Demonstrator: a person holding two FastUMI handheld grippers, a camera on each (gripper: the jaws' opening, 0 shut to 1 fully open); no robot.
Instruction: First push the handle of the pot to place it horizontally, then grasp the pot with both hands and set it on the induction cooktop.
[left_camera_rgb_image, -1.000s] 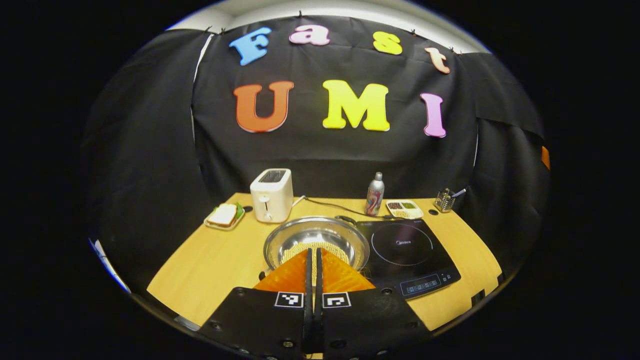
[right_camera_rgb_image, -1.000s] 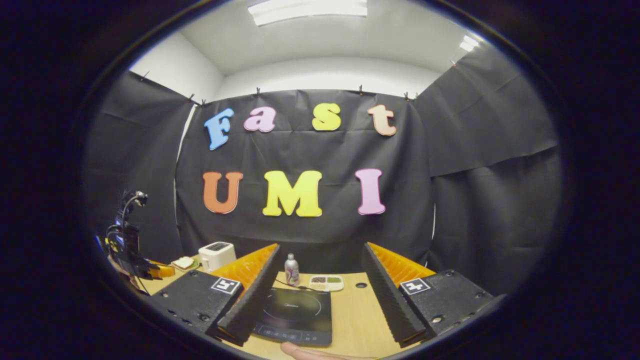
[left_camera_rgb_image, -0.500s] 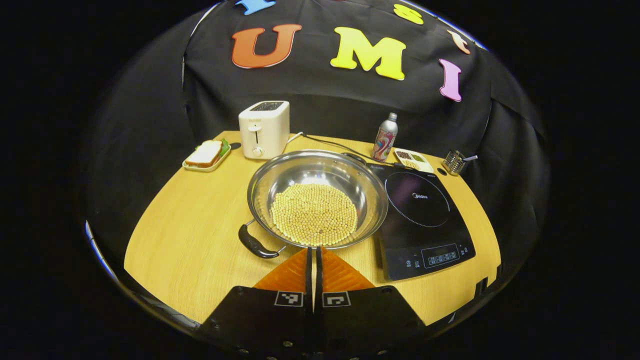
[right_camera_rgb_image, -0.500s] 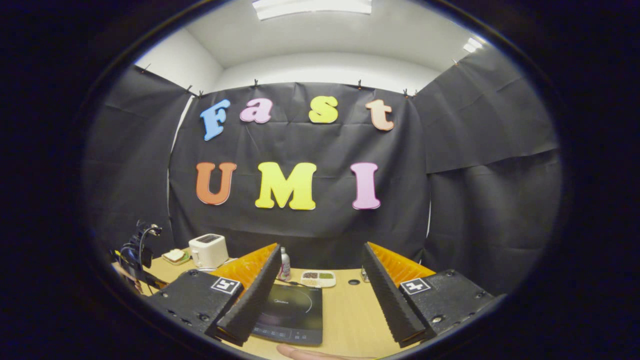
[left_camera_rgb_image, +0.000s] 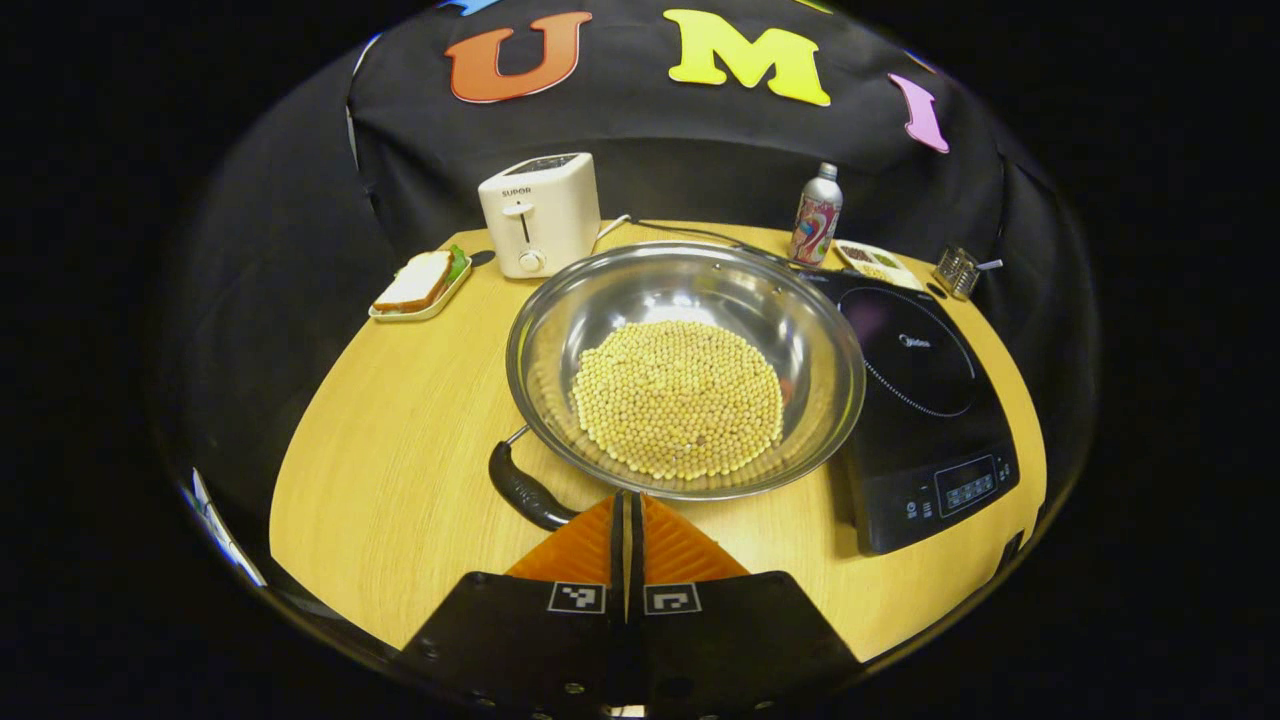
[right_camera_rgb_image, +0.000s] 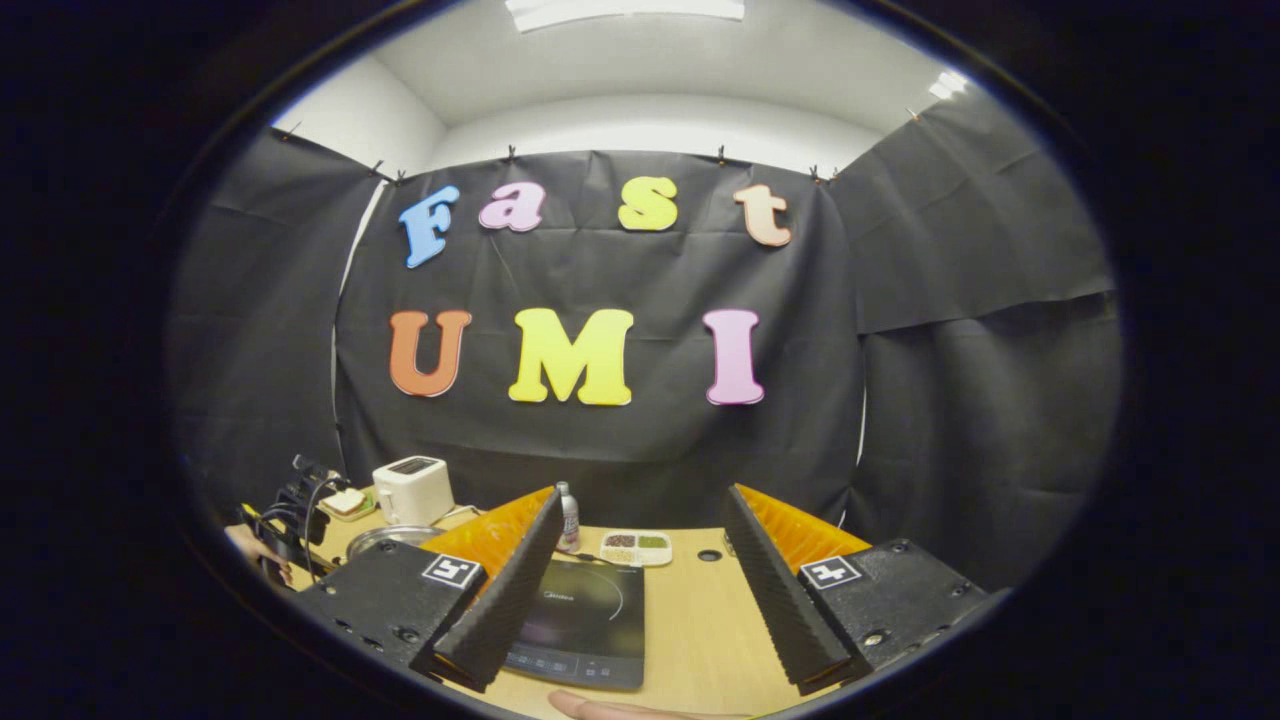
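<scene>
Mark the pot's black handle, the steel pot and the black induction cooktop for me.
black handle (left_camera_rgb_image: 522, 492): left gripper view, middle of the grip.
steel pot (left_camera_rgb_image: 700, 285): left gripper view, bare inner wall.
black induction cooktop (left_camera_rgb_image: 915, 350): left gripper view, ring marking.

The toaster (left_camera_rgb_image: 538, 215) at the far left of the table carries a short brand word in dark capitals on its front, above the lever. The induction cooktop (left_camera_rgb_image: 925, 400) on the right has a small pale brand word inside its ring, and the marks on its near control panel are too small to read. The can (left_camera_rgb_image: 817, 215) at the far edge bears coloured print that cannot be read. The left gripper (left_camera_rgb_image: 627, 510) and the right gripper (right_camera_rgb_image: 642, 492) each carry two square black-and-white code tags.
</scene>
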